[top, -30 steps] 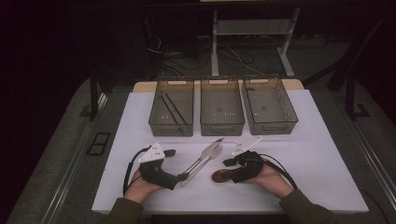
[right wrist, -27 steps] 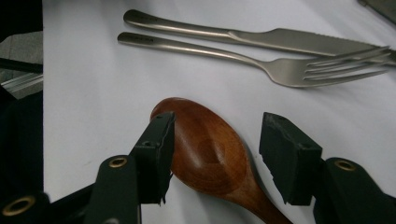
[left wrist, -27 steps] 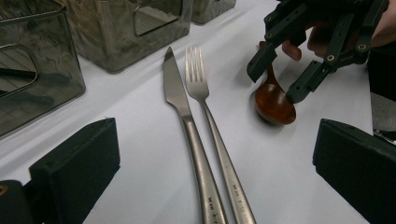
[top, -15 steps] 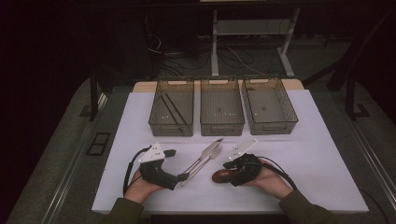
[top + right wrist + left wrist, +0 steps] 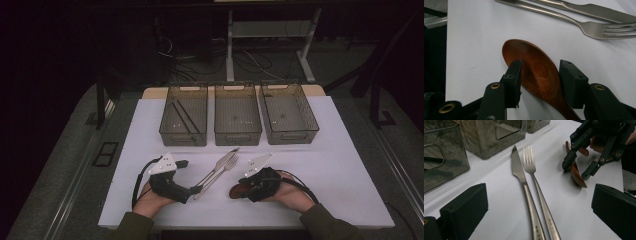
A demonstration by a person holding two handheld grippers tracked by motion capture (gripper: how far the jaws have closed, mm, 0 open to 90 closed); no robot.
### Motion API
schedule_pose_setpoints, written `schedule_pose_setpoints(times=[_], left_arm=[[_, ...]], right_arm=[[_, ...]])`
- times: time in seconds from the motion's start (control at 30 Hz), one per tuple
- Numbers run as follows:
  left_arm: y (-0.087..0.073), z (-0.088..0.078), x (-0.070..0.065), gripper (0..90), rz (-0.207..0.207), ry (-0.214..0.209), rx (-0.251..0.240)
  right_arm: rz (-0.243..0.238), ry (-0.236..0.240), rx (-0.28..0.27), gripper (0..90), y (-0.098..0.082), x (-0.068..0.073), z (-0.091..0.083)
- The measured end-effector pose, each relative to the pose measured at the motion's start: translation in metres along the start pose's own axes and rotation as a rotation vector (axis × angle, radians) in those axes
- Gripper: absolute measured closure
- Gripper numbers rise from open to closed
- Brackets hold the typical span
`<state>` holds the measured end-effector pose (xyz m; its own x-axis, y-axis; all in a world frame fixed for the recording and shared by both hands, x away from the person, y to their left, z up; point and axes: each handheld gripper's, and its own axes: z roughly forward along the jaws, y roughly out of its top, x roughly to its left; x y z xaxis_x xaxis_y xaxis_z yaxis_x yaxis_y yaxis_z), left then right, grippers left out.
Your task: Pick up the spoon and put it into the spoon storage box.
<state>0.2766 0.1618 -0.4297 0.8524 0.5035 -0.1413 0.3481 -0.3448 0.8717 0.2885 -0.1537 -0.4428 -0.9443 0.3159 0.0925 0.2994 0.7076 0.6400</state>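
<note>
Your right gripper (image 5: 540,72) has just been closing its jaws on the bowl of the wooden spoon (image 5: 536,72), which lies on the white table (image 5: 340,165) near you, just right of the fork (image 5: 220,170) and knife (image 5: 212,175). Both pads seem to touch the bowl's edges, though firm pressure is hard to judge. Your left gripper (image 5: 539,215) rests with jaws wide apart, the cutlery handles between them untouched.
</note>
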Motion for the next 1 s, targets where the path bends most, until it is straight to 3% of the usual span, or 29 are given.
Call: schedule_pose_setpoints(times=[0.17, 1.0], left_arm=[[0.0000, -0.0001, 0.0000, 0.0, 0.001, 0.000, 0.000], [0.0001, -0.0004, 0.0000, 0.0, 0.002, 0.000, 0.000]], right_arm=[[-0.062, -0.005, 0.017, 56.7, -0.0012, 0.0009, -0.0011], [-0.092, 0.024, 0.034, 76.1, -0.0018, 0.0031, -0.0051]])
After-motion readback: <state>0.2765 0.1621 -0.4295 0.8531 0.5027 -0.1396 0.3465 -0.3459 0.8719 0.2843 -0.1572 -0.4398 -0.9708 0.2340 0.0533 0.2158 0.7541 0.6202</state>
